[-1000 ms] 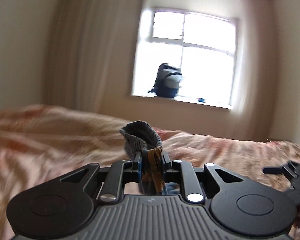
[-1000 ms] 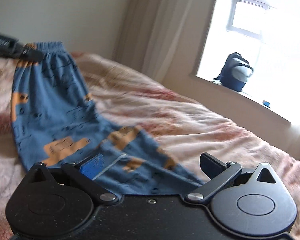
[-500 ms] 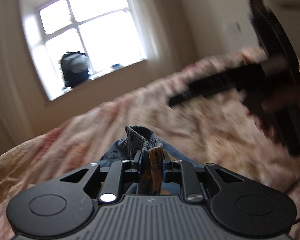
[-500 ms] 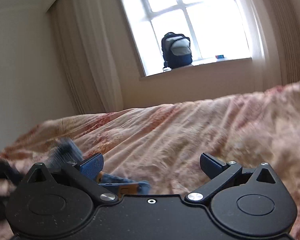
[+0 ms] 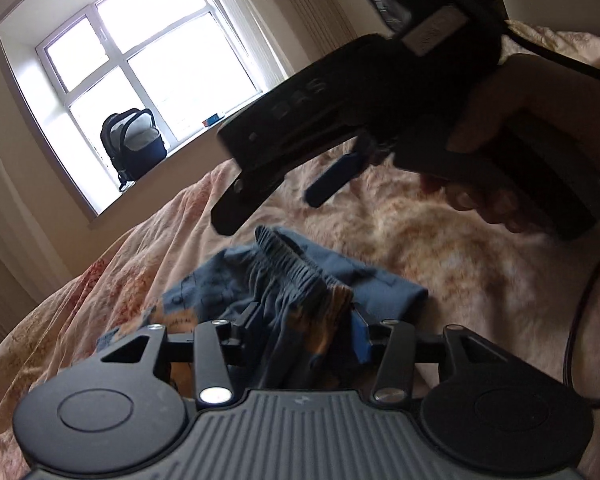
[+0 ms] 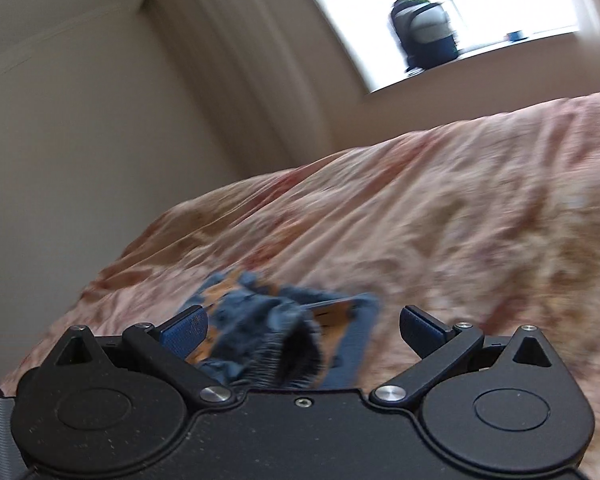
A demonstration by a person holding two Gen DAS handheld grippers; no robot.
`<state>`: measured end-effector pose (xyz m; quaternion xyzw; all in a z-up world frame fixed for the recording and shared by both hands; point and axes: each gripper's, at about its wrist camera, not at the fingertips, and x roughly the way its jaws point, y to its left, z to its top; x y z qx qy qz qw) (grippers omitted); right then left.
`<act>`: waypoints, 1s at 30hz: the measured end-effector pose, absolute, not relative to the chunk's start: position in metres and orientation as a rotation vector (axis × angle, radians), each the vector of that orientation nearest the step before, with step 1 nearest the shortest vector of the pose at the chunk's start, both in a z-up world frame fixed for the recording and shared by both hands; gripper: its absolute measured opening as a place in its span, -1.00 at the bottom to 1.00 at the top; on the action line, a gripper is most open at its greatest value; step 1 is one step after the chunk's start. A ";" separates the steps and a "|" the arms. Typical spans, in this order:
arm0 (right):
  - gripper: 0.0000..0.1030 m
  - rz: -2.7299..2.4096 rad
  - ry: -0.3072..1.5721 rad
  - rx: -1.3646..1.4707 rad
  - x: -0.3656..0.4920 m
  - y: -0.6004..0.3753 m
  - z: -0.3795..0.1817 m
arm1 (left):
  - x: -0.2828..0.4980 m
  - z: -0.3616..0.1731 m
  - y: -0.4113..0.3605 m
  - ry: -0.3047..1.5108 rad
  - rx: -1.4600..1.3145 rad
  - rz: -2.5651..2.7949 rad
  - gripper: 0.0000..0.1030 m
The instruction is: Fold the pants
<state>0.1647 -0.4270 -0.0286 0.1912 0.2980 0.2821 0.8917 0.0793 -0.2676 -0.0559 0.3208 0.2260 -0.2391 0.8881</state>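
Dropped from mid-air onto the bedspread (image 5: 440,248), the pants (image 5: 300,280) lie between the opening left claw (image 5: 300,330); right claw (image 6: 302,320) spread wide.

Hardly any readable text. Right gripper (image 5: 284,192), upper middle of left wrist view: raised letters on its black body, seen upside down, not legible. A pale label (image 5: 434,34) on the same unit near the top edge, print too small to make out. Right wrist view: no text.
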 end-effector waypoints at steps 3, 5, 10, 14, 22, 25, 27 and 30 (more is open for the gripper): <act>0.65 0.605 0.655 0.382 0.171 -0.418 -0.033 | 0.080 -0.054 -0.265 0.479 0.659 -0.498 -0.24; 0.34 0.598 0.677 0.359 0.174 -0.412 -0.035 | 0.076 -0.050 -0.263 0.480 0.652 -0.500 -0.46; -0.66 0.567 0.689 0.335 0.175 -0.408 -0.036 | 0.079 -0.041 -0.259 0.484 0.600 -0.493 -0.69; -0.72 0.549 0.638 0.347 0.164 -0.415 -0.021 | 0.074 -0.025 -0.258 0.455 0.568 -0.511 -0.70; -0.59 0.471 0.710 0.329 0.156 -0.427 -0.031 | 0.076 -0.043 -0.269 0.525 0.566 -0.562 -0.42; -0.33 0.446 0.721 0.338 0.152 -0.430 -0.040 | 0.070 -0.035 -0.250 0.506 0.520 -0.558 0.30; 0.14 0.426 0.695 0.339 0.147 -0.434 -0.037 | 0.070 -0.024 -0.224 0.510 0.424 -0.529 0.49; 0.58 0.361 0.633 0.292 0.137 -0.433 -0.025 | 0.084 -0.009 -0.177 0.552 0.208 -0.400 0.80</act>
